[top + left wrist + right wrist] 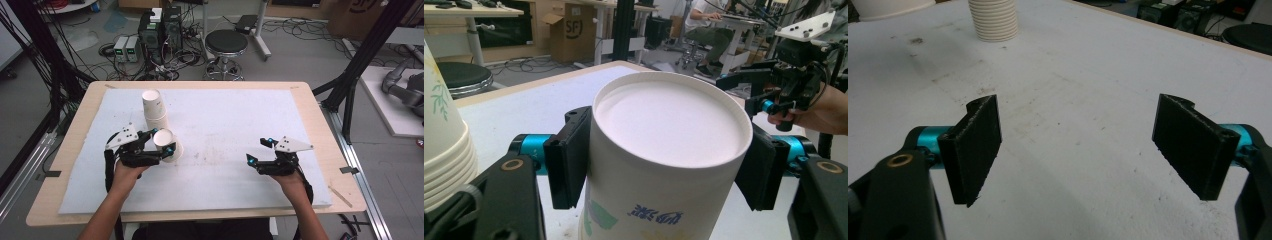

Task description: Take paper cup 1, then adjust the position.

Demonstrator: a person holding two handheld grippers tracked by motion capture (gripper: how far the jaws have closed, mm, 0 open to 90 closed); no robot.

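1. High view: I count two sets of fingers, one in each of my hands. My left fingers point(159, 142) pinch one paper cup point(165, 144), upside down, at the left of the white counter point(240, 120). Just behind it stands one stack of cups point(154, 111), also upside down. My right fingers point(259, 150) hover well apart from both, at the right, spread with nothing between them.

2. Left gripper view: my two pads point(569, 157) press the cup point(664, 165) from either side, its flat bottom facing up. The stack point(444, 145) sits at the left edge. My right hand point(819, 107) shows farther off.

3. Right gripper view: my right fingers point(1078, 150) are spread wide over the bare counter point(1073, 75). The stack point(994, 20) stands far off, one more cup point(893, 7) beside it.
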